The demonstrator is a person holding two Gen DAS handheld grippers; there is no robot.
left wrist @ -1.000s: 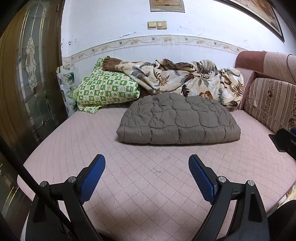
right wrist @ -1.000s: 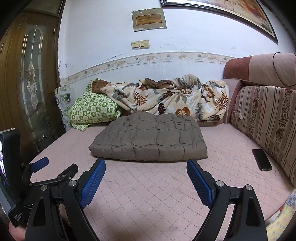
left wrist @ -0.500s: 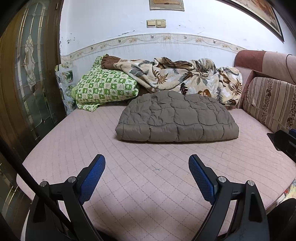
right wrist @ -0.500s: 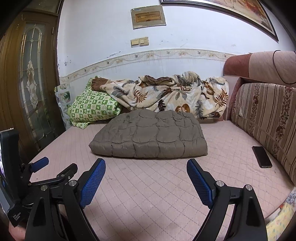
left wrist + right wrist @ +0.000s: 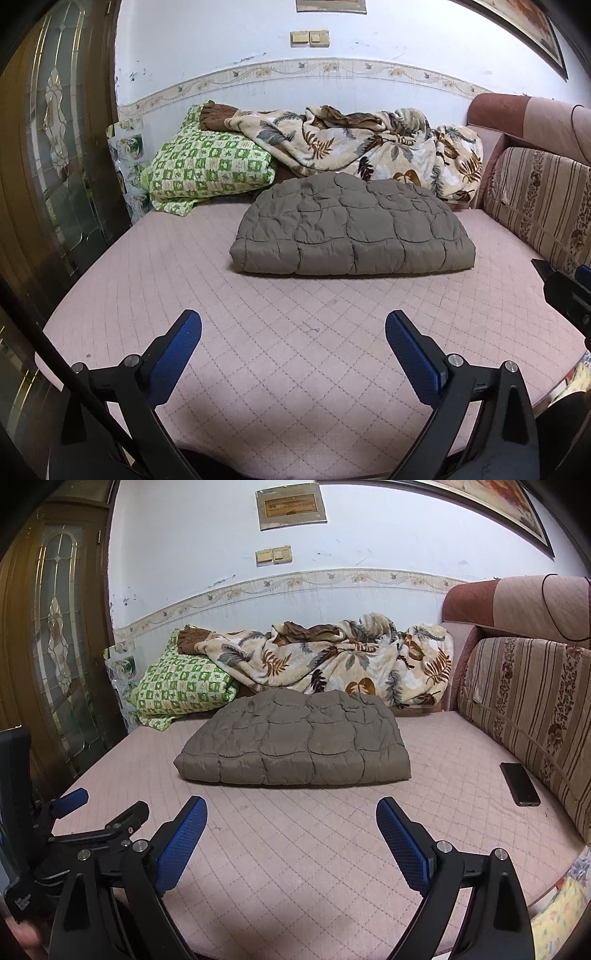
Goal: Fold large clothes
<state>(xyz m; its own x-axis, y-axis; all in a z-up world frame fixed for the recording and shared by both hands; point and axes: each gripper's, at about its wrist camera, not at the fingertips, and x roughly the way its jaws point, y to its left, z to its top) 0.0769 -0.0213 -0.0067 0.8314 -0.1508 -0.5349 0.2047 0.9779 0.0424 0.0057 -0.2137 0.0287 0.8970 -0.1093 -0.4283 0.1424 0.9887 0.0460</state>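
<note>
— How is the coat (image 5: 352, 230) seen?
— It is folded into a thick grey-brown quilted bundle, laid on the pink bed (image 5: 295, 369), near the leaf-patterned blanket (image 5: 369, 147).
— And the claws?
— The left gripper (image 5: 293, 326), whose jaws have just been opening, and the right gripper (image 5: 291, 812) are both held wide and empty.

No text could be read; small white lettering on the black plastic gripper body (image 5: 20, 904) was too blurred.
</note>
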